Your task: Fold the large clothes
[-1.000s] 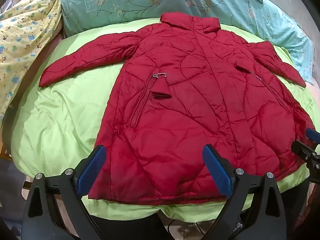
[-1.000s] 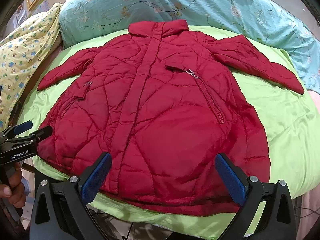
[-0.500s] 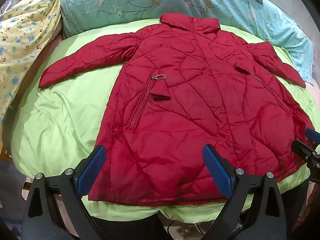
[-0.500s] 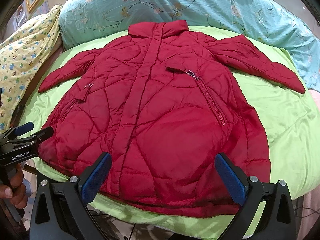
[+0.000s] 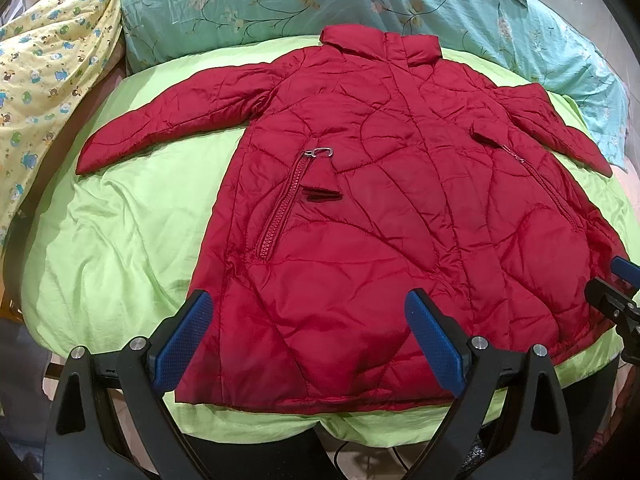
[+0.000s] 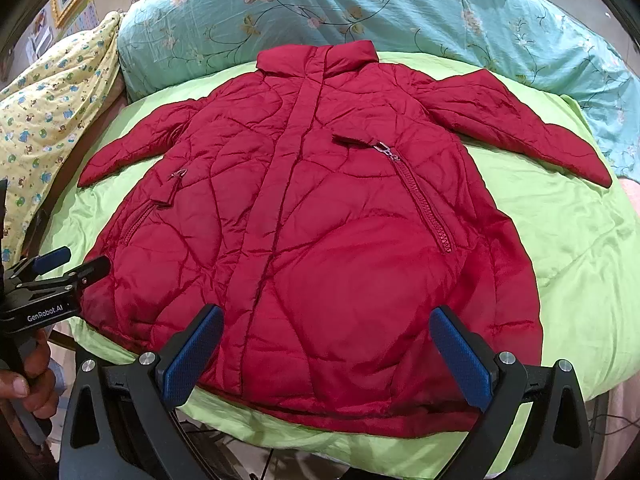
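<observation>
A red quilted jacket (image 5: 380, 208) lies flat, front up, on a lime-green bed cover (image 5: 120, 240), collar at the far side, both sleeves spread out; it also shows in the right wrist view (image 6: 328, 240). My left gripper (image 5: 308, 340) is open and empty, hovering over the jacket's lower left hem. My right gripper (image 6: 326, 348) is open and empty, hovering over the lower right hem. Each gripper shows at the edge of the other's view: the right gripper (image 5: 616, 292) and the left gripper (image 6: 60, 268).
A teal floral quilt (image 5: 280, 4) lies behind the jacket's collar. A yellow printed blanket (image 5: 44, 80) lies at the far left. The near edge of the green cover (image 6: 320, 444) hangs just below the hem. A hand (image 6: 28, 380) holds the left gripper.
Both views have drifted slightly; the jacket sits a little lower in the frames. The jacket has not moved and both grippers stay open.
</observation>
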`<state>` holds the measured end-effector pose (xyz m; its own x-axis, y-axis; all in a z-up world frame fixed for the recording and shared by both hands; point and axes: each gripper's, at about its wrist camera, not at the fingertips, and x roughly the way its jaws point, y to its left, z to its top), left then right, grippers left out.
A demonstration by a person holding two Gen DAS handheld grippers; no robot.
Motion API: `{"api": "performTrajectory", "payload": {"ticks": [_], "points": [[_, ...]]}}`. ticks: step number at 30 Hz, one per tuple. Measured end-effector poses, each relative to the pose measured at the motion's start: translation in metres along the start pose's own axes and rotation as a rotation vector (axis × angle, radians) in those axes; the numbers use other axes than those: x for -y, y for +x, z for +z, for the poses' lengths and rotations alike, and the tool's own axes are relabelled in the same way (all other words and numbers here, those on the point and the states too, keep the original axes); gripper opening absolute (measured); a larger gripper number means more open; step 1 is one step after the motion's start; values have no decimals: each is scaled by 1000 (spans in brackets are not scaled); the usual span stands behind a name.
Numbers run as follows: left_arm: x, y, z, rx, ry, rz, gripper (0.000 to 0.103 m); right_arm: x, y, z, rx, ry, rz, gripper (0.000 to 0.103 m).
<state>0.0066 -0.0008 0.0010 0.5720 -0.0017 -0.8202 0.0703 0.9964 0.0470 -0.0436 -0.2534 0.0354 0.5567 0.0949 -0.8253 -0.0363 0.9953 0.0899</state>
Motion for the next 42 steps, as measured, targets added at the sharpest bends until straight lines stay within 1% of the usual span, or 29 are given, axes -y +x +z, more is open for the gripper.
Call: {"api": "performTrajectory", "payload": {"ticks": [9,21,24,31,37,41,42], "points": [[0,0,0,-4,0,2,98,1,-1,2,8,12,18,103],[0,2,0,-16,3,1,98,0,0,2,9,8,13,103],[0,2,0,-1,1,1,98,0,0,3,6,5,8,103],[-1,3,0,-16,4,6,98,1,2,5,0,0,1,103],[-1,5,2,-3,6,11,98,2,4,7,-6,4,6,103],[-1,8,5,-50,23,32,98,3,5,8,-4,12,17,103],[0,9,6,-74,34,46,98,3,6,8,-9,14,20,103]]}}
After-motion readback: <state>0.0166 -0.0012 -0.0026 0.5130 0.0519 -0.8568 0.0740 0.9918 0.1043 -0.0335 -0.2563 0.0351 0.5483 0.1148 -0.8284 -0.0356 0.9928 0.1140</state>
